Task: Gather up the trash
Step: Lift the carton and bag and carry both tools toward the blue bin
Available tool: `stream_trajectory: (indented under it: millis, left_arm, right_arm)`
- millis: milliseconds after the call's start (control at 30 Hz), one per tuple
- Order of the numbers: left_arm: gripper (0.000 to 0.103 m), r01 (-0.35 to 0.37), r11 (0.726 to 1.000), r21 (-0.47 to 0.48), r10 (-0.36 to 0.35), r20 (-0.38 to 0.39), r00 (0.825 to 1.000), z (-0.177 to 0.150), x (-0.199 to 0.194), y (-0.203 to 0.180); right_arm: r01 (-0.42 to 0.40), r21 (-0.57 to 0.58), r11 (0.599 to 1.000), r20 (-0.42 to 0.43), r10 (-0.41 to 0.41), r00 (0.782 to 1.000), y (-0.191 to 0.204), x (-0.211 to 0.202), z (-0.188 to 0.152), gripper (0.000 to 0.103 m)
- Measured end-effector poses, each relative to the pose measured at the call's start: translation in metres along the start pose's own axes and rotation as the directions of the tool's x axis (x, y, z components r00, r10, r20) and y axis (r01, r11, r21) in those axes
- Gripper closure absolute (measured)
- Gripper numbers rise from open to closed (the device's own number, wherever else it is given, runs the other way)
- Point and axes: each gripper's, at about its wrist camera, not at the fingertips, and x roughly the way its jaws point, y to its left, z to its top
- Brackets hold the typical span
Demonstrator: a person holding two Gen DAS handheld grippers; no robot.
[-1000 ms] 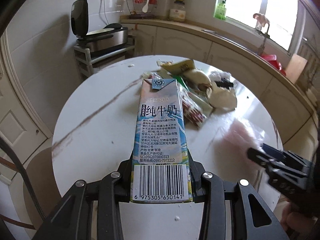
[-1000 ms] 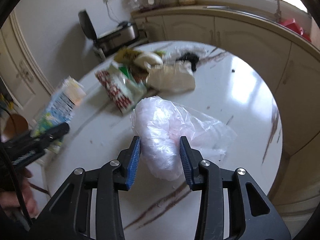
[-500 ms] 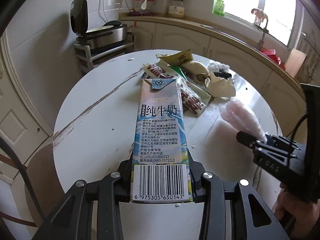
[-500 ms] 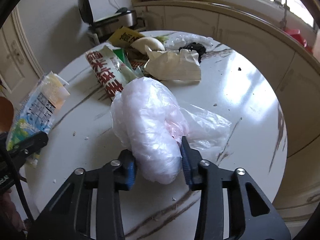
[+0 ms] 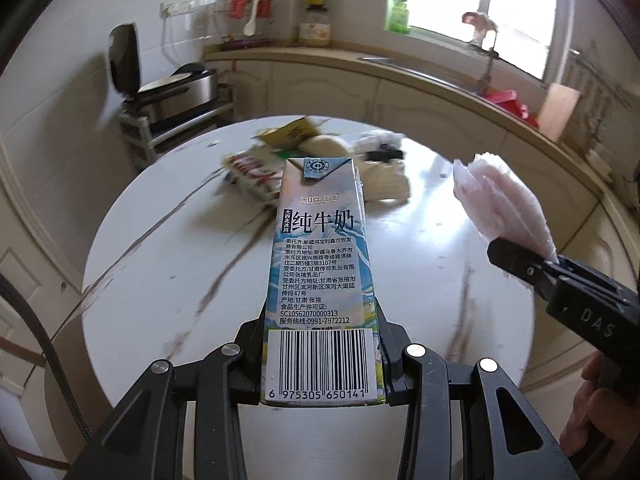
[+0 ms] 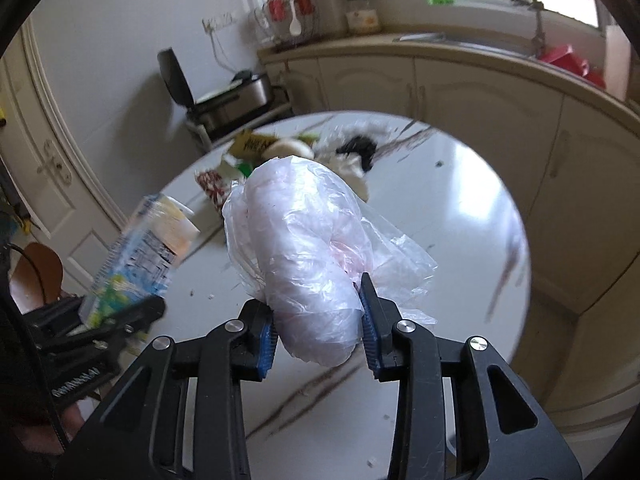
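A tall blue-and-white milk carton (image 5: 320, 260) stands up between the jaws of my left gripper (image 5: 320, 322), which is shut on its barcode end above the round white table (image 5: 160, 280). My right gripper (image 6: 316, 312) is shut on a crumpled clear plastic bag (image 6: 304, 240), its blue pads pressing both sides, and the bag hangs above the table. In the left wrist view the right gripper (image 5: 516, 256) and the bag (image 5: 500, 196) are at the right. In the right wrist view the carton (image 6: 148, 240) and the left gripper (image 6: 120, 316) are at the left.
A pile of wrappers, paper and a black scrap (image 5: 280, 160) lies at the table's far side (image 6: 460, 200). Cream cabinets and a counter (image 5: 440, 92) curve behind. An open-lidded appliance on a rack (image 5: 168, 96) stands far left. A brown chair (image 6: 36, 272) sits by the door.
The right jaws closed on the plastic bag and lifted it off the table. Both grippers rose and drew back from the trash pile, the carton still held.
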Motion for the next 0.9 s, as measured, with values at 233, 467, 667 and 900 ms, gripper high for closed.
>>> stream_trajectory:
  millis: [233,467,667,900]
  left_arm:
    - [0.066,0.078,0.993,0.089,-0.080,0.021,0.997,0.002,-0.008,-0.056]
    - [0.066,0.215,0.948,0.233,-0.220,-0.006,0.976,-0.008,-0.001,-0.141]
    - [0.066,0.335,0.882,0.331,-0.317,-0.110,0.942,-0.030,0.036,-0.215]
    - [0.066,0.430,0.806,0.406,-0.341,-0.275,0.899,-0.062,0.119,-0.280]
  right_arm:
    - [0.015,0.073,0.997,0.079,-0.021,0.997,-0.039,-0.052,-0.006,0.070]
    - [0.117,0.198,0.973,0.116,-0.141,0.983,-0.109,-0.108,-0.037,0.070]
    - [0.221,0.337,0.915,0.054,-0.253,0.966,-0.185,-0.125,-0.083,0.069]
    - [0.304,0.486,0.820,-0.091,-0.299,0.950,-0.277,-0.108,-0.161,0.069]
